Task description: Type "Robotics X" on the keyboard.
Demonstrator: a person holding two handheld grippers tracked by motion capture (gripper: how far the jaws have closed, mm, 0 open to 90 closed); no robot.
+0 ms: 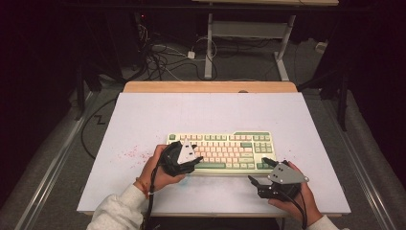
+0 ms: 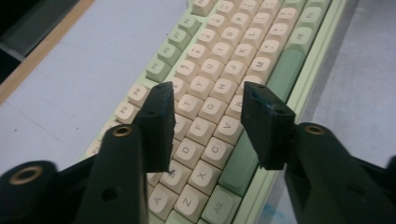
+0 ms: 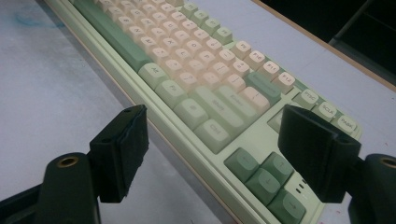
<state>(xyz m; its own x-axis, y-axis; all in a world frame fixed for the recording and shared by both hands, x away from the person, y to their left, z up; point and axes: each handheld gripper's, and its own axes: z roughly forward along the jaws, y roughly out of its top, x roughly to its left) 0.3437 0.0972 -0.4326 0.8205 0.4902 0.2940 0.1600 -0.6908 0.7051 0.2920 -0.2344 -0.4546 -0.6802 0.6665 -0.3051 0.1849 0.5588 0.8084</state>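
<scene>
The tabletop (image 1: 143, 120) was a pale, matte white board with a strip of bare wood along its far edge and a scatter of small red specks (image 1: 130, 154) near its left front. Beyond it the room lay dark, with a grey floor, a tangle of black cables (image 1: 158, 57) and the white metal legs of another desk (image 1: 208, 43).

The keyboard (image 1: 230, 143) lay flat toward the near middle of the tabletop, long side facing the person. Its case was a smooth mint-green plastic; the keys were rounded, cream-coloured caps, with sage-green ones along the edges and for the space bar.

The left tool (image 2: 205, 116), of matte black plastic with brass-ringed screw holes, hung over the letter keys at the keyboard's left, its blocky jaws standing apart with nothing clamped between them. The right tool (image 3: 212, 154) sat near the keyboard's right front corner, by the arrow keys, its jaws wide apart and gripping nothing.
</scene>
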